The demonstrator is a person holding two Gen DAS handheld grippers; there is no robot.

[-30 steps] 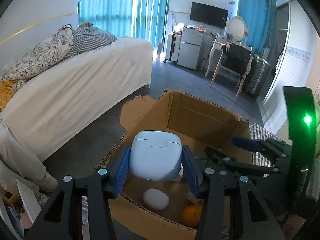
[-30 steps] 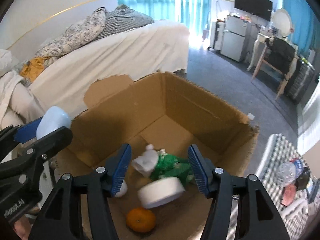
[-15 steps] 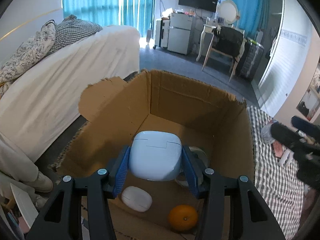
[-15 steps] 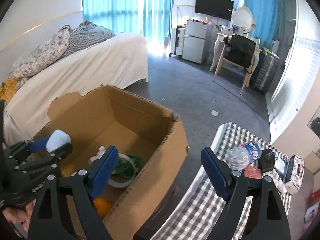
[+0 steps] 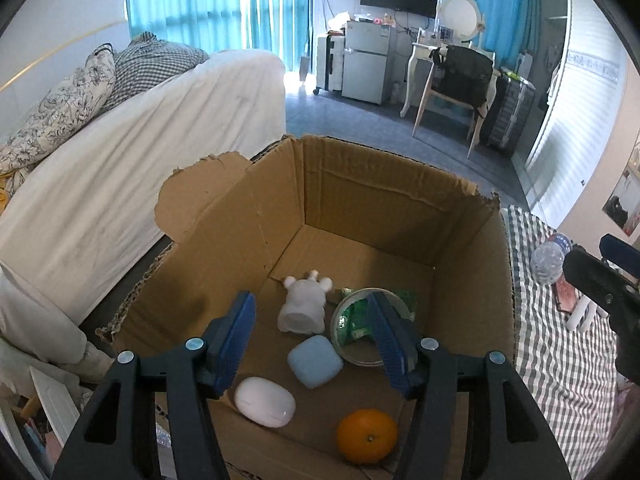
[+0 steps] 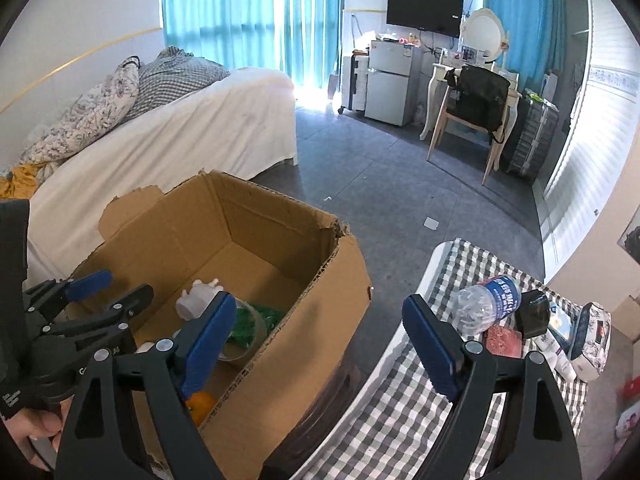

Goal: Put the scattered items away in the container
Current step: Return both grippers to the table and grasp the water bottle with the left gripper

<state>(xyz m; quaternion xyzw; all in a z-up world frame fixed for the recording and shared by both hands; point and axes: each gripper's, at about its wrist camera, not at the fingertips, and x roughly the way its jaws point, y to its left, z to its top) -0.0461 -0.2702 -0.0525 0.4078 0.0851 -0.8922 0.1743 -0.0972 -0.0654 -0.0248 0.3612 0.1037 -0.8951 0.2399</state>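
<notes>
The open cardboard box [image 5: 380,200] holds a white toy figure [image 5: 304,304], a tape roll [image 5: 354,356] around a green packet, a white oval case [image 5: 264,400], an orange [image 5: 367,434] and a light blue case [image 5: 315,361]. My left gripper [image 5: 310,298] hangs over the box with its jaws opening. The blue case lies loose on the box floor below, touching neither pad. My right gripper [image 6: 320,302] is open and empty, above the gap between the box's right wall [image 6: 320,280] and the checked table [image 6: 400,400]. A crushed plastic bottle [image 6: 488,300] lies on that table.
On the table beside the bottle are a black object [image 6: 532,314], a red packet [image 6: 504,338] and a patterned pouch [image 6: 592,332]. A white bed [image 5: 140,152] runs along the left. A chair [image 6: 476,108], a small fridge [image 6: 390,88] and a suitcase stand at the back.
The left jaws have parted and the light blue case has dropped onto the box floor. The right gripper has swung right, from over the box to the table's edge, and opened wider.
</notes>
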